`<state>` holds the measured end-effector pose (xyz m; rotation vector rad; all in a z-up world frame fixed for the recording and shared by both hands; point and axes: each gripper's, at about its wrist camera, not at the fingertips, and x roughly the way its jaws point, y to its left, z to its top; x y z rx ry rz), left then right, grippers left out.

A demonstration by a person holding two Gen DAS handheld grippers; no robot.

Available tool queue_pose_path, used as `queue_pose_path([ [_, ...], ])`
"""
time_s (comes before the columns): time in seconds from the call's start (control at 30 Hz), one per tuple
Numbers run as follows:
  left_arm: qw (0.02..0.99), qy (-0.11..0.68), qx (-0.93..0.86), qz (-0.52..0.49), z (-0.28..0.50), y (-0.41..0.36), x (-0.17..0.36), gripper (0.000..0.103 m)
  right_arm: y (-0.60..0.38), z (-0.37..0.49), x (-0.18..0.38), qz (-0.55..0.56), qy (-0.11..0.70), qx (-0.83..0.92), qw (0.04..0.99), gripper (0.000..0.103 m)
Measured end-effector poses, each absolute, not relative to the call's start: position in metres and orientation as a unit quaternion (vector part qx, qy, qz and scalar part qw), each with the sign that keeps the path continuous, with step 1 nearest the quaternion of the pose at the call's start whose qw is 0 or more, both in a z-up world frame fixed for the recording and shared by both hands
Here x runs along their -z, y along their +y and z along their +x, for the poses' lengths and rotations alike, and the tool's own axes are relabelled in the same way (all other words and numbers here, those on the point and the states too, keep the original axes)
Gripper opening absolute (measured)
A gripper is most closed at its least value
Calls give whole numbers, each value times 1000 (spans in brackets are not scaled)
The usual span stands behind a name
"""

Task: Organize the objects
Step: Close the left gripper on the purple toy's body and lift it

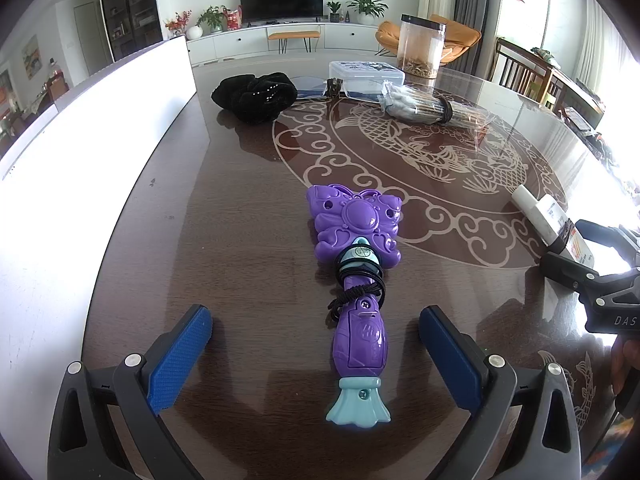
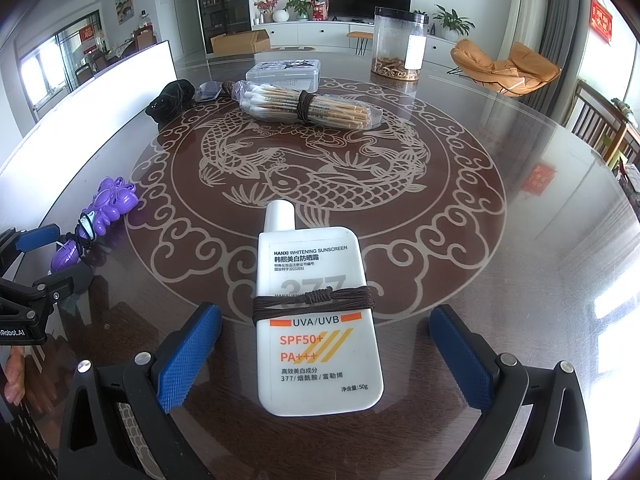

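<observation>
Two hand-held claws hover low over a dark round table (image 2: 520, 216) inlaid with a pale carp-and-cloud pattern. The left claw (image 1: 316, 334) stands wide open, its blue ribbed pads either side of, and clear of, a purple butterfly-headed toy wand (image 1: 356, 276) that lies flat on the table, teal flared base nearest the camera and a black cord wound about its neck. The right claw (image 2: 326, 334) is likewise spread wide, astride a white flat bottle of sunscreen (image 2: 316, 316) lying label up with its cap pointing away. The label reads "HANXI WHITENING SUNSCREEN", "377", "UVA/UVB", "SPF50+" and "PA+++", with "50g" near the bottom; a dark brown cord (image 2: 314, 300) is tied across its middle. Neither claw touches its object.

Farther across the table lie a clear packet of cotton swabs (image 2: 308, 106) bound with brown cord, a clear plastic box (image 2: 284, 74), a black cloth bundle (image 1: 256, 96) and a tall clear canister (image 2: 400, 44) with a dark lid, holding what may be dried roots. The body of the left claw, seen from the right wrist, carries lettering ending "Robot.AI".
</observation>
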<state>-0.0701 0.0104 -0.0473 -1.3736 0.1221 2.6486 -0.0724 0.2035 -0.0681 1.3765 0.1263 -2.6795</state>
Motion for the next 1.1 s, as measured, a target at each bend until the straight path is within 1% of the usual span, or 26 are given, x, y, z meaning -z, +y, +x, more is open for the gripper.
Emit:
queue_pose_path([
  [0.83,77,42,-884,-458,-69,11,49,103,204,-72,68,456,42,887,63,103],
  [1.07,98,61,-854,-507,-87,15,45,103,204,-73,68,457,41,886,64,103],
  [1.1,98,63,-856,-503,-88,15,44,97,203,-75,68,465,43,882,66,103],
])
